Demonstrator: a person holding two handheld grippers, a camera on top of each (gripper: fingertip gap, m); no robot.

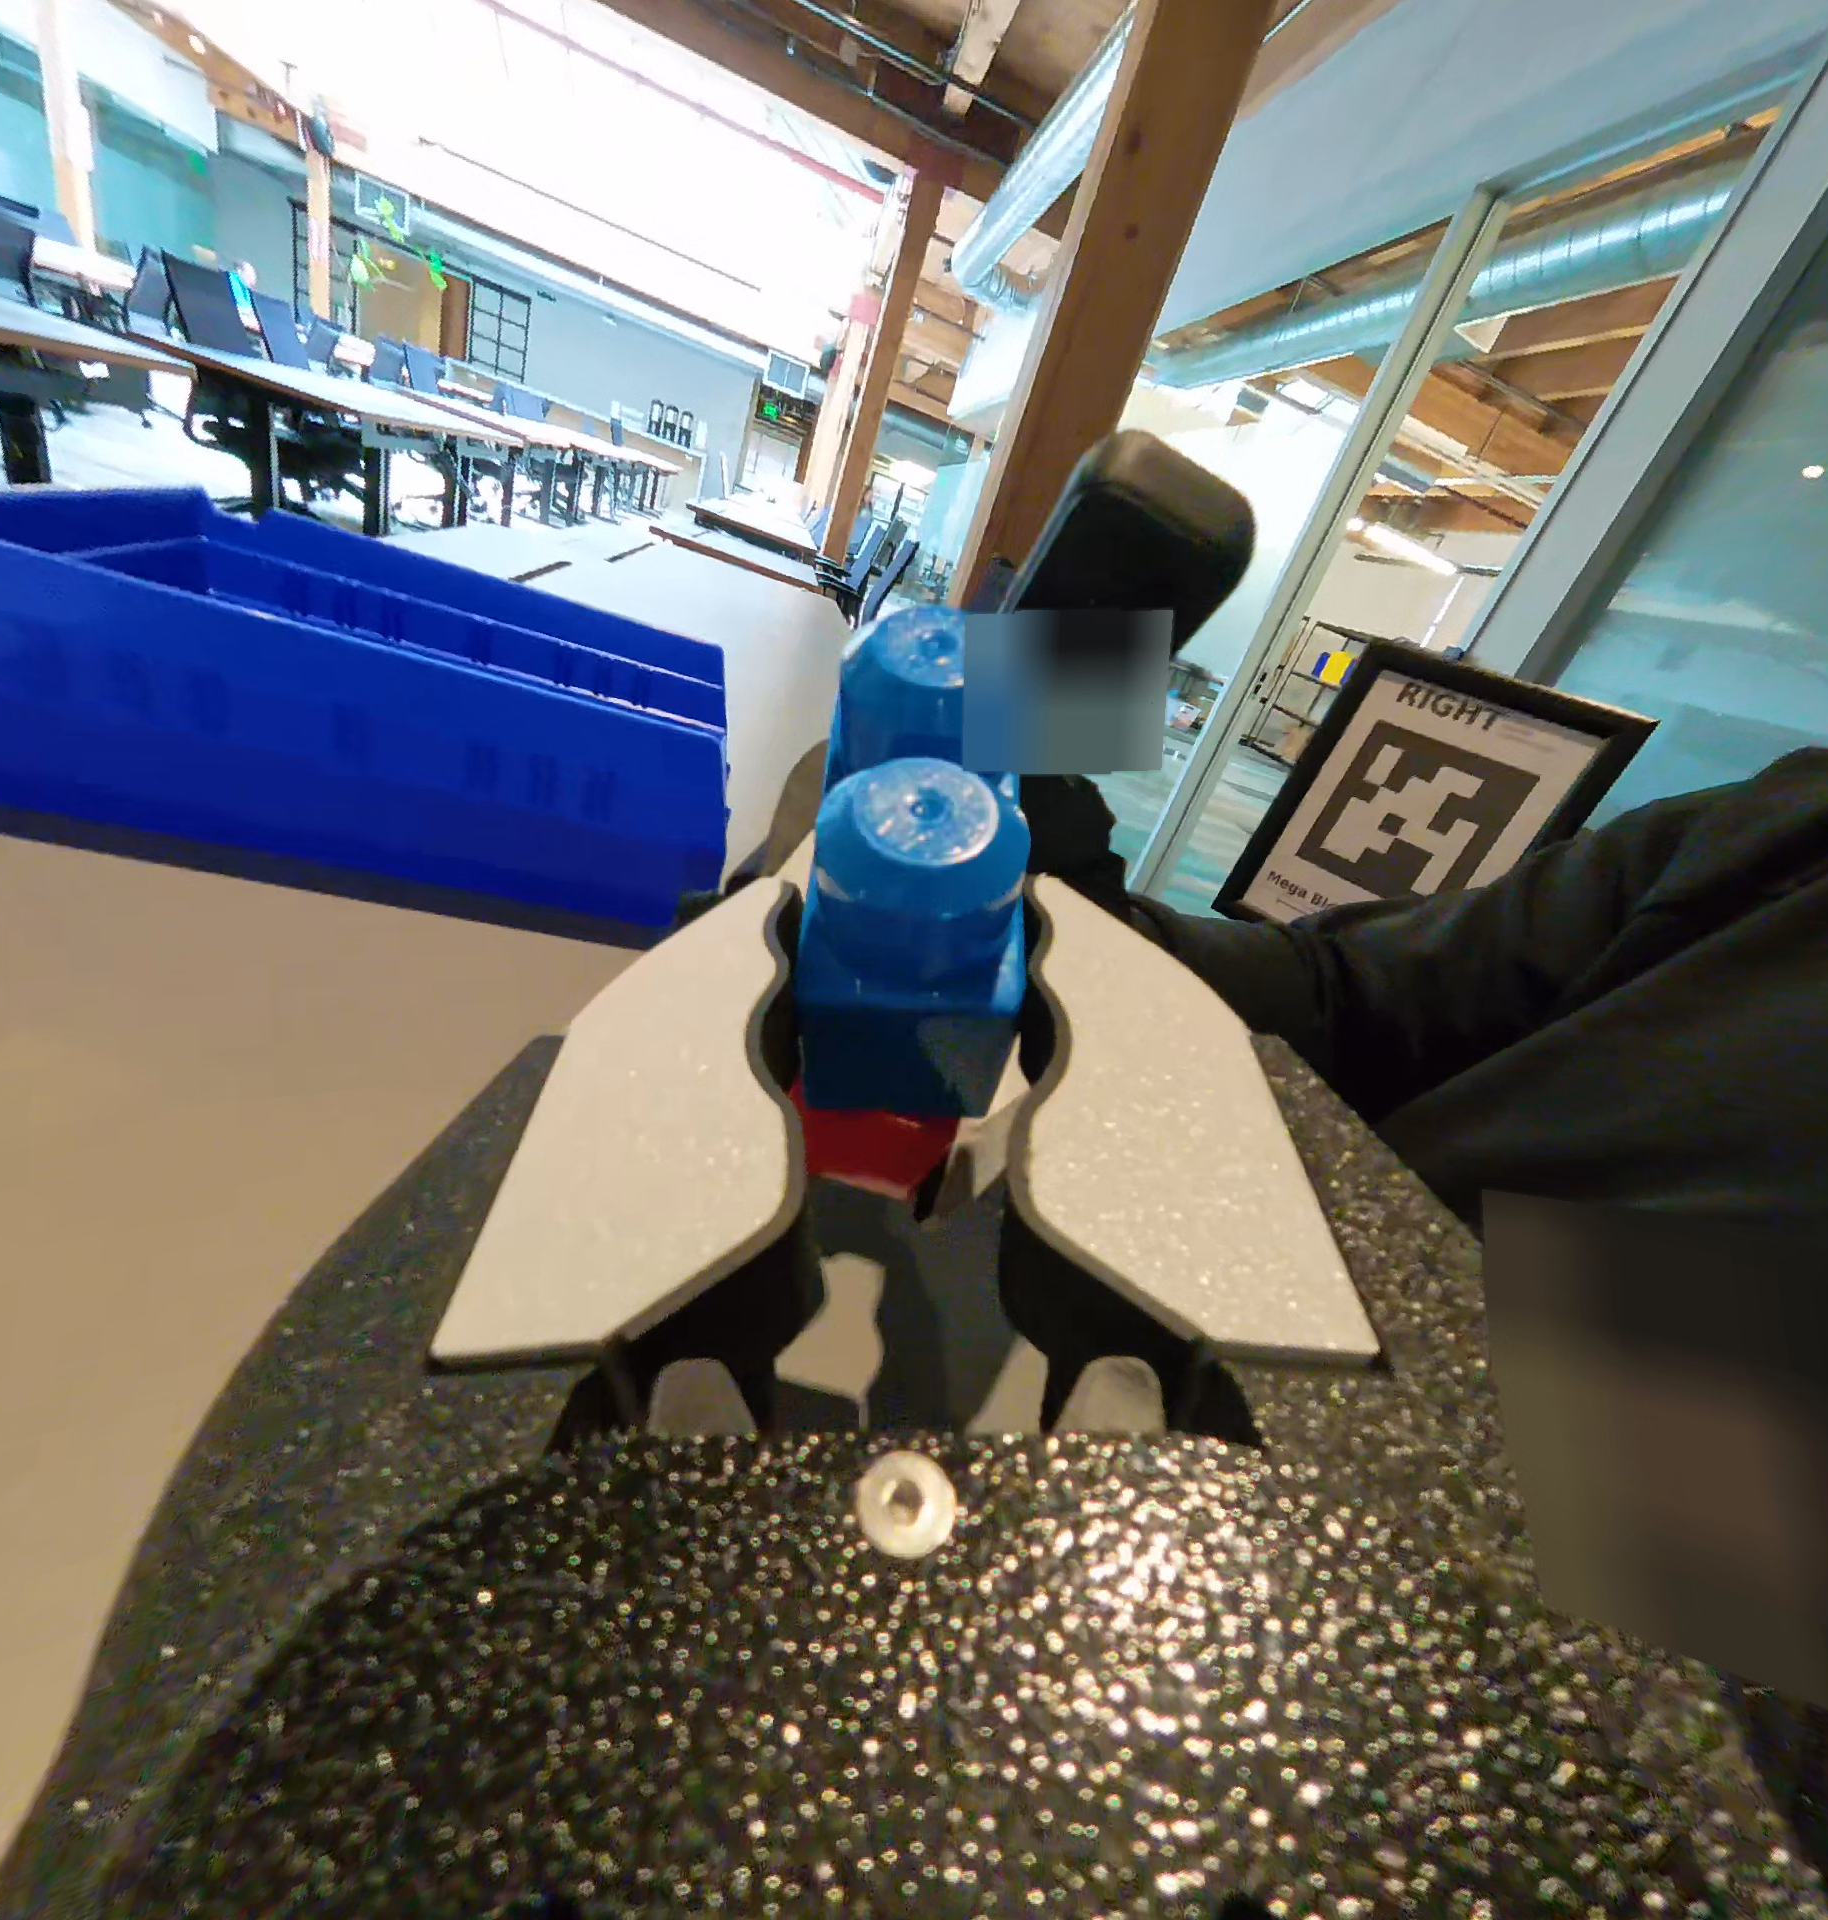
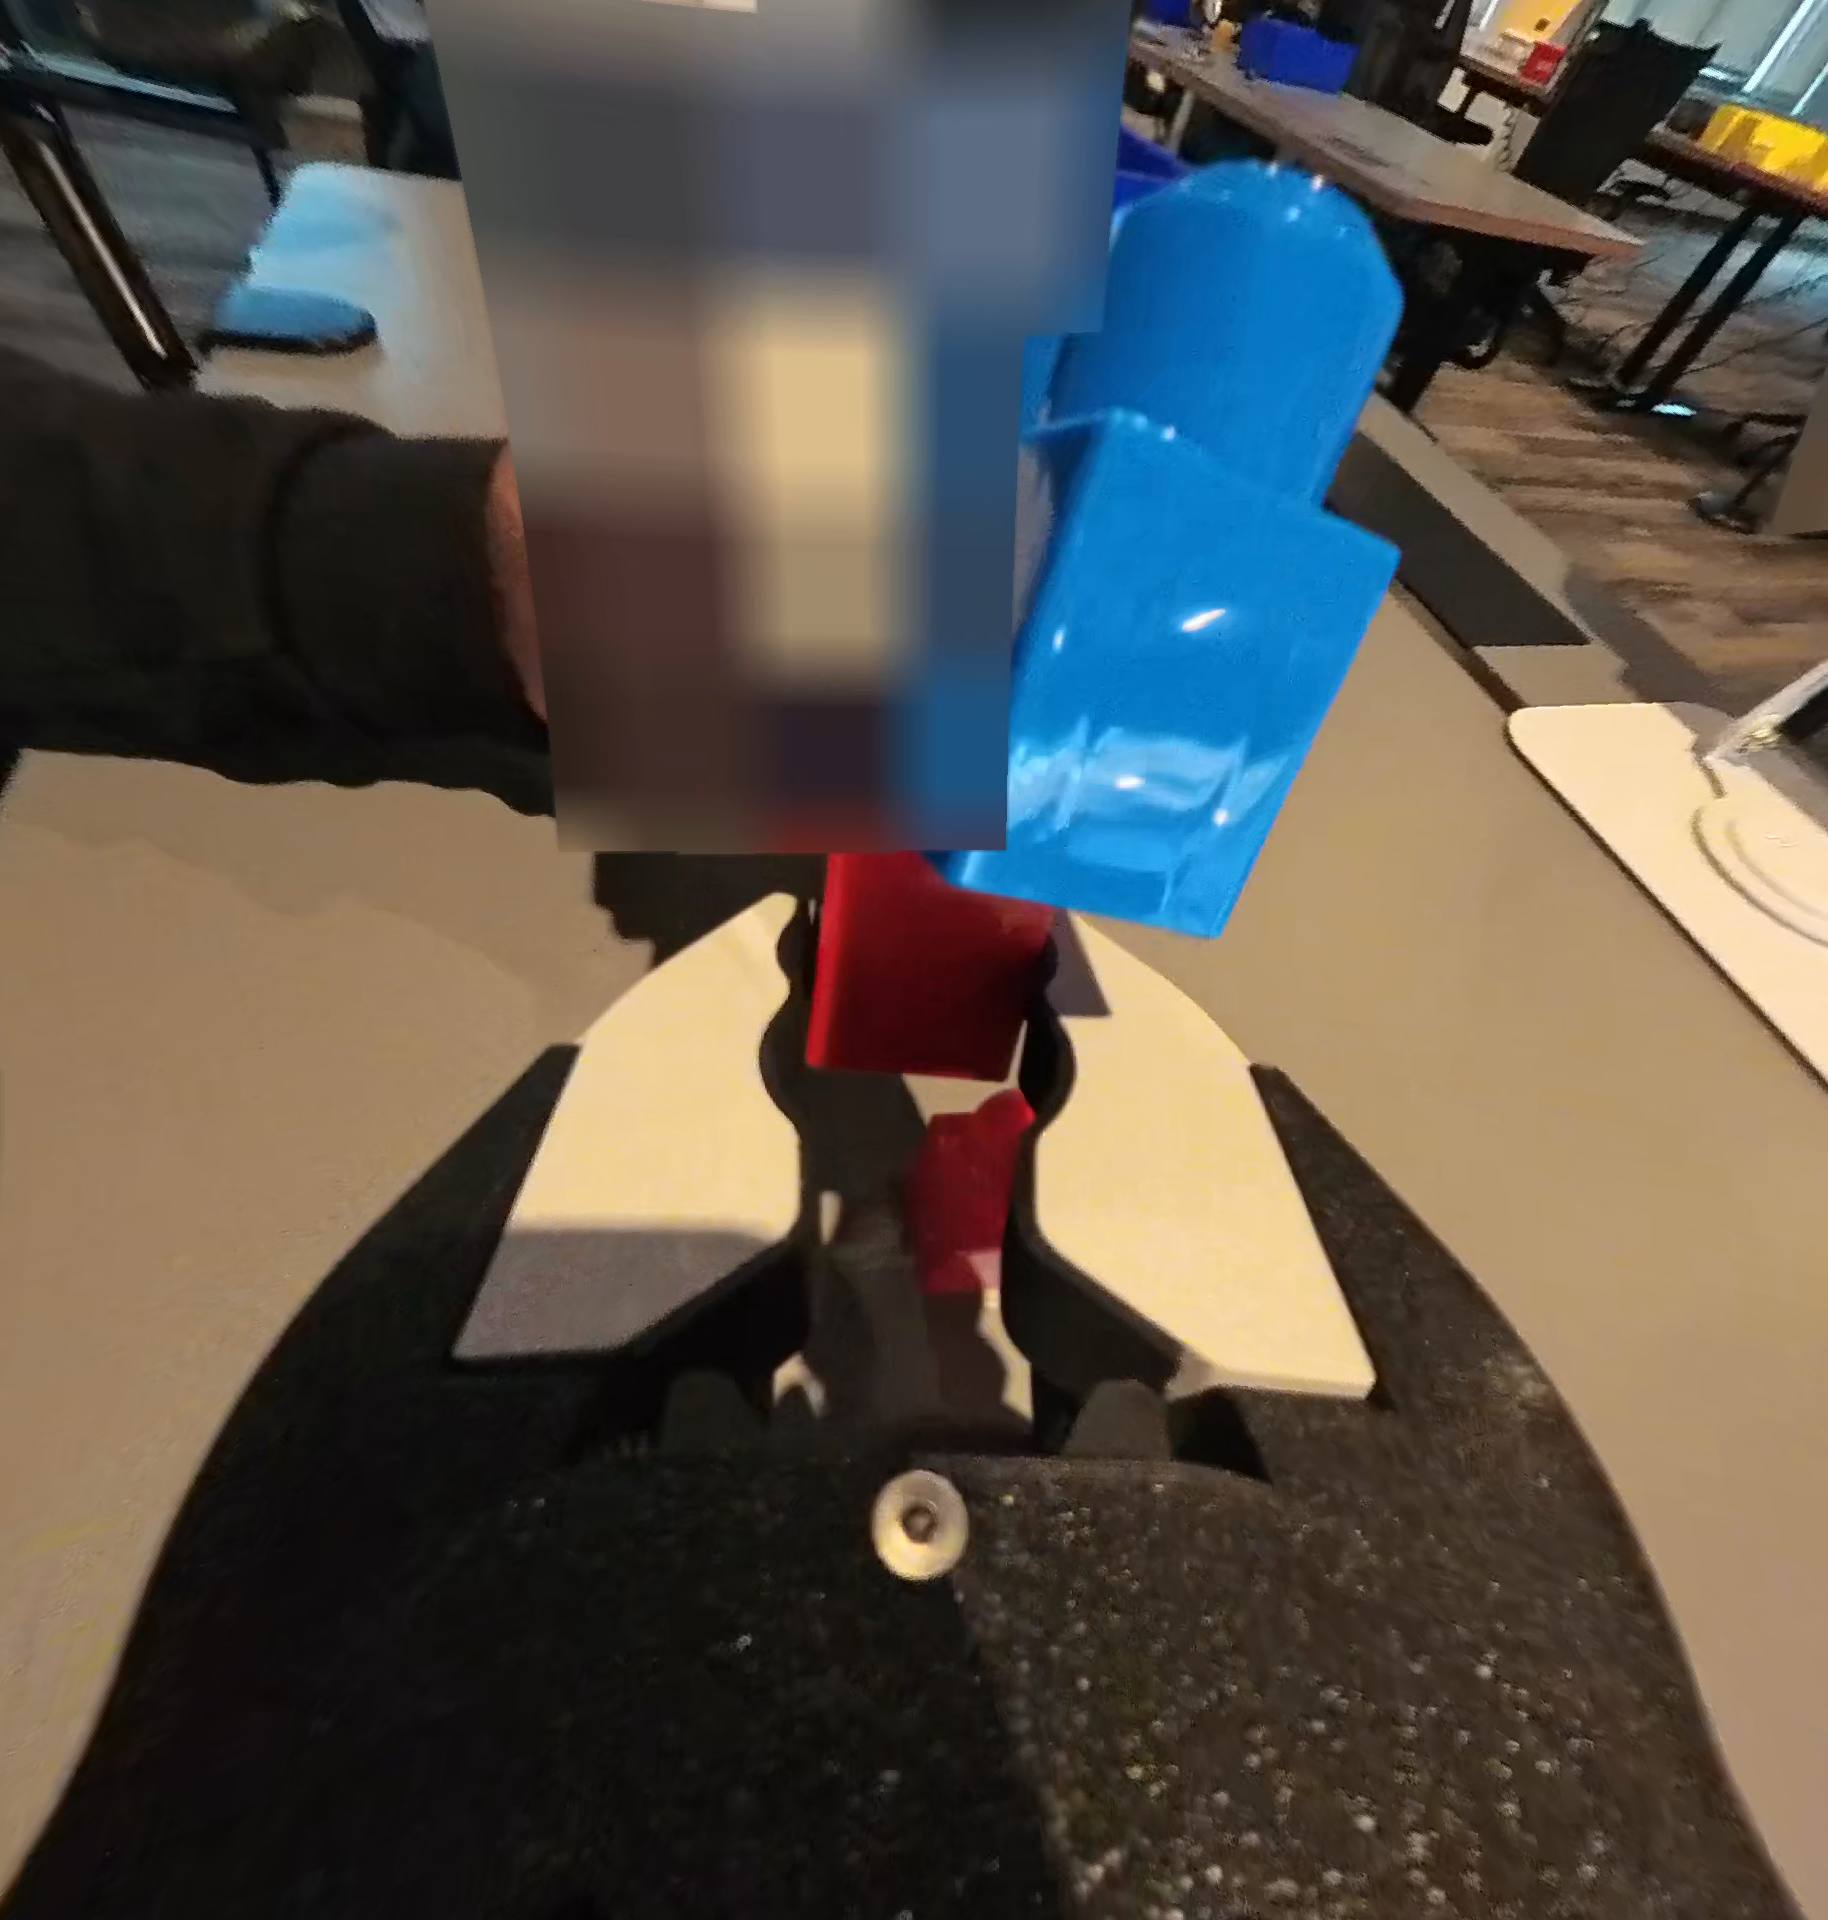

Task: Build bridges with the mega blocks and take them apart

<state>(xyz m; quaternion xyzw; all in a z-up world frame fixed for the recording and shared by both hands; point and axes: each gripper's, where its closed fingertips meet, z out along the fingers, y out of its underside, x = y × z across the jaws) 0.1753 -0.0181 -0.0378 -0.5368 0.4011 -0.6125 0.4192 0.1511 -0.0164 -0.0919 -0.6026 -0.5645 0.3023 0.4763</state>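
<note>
Blue block [image 1: 905, 966] in left tongs [image 1: 905, 997], red block [image 2: 920, 987] in right tongs [image 2: 920, 997].

Framed sign [image 1: 1429, 800] (black border) bears printed words, square marker code.

I see an open office: long desks [image 1: 390, 405] with dark chairs [image 1: 203, 301] far left, wooden posts [image 1: 1107, 312], glass partitions [image 1: 1658, 499] right.

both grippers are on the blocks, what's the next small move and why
Probably pull the two apart. The left hand-held gripper is shut on the blue block, and the right hand-held gripper is shut on the red block joined beneath it. The blue block already looks tilted off the red one, so a gentle twist apart should free it.
</note>
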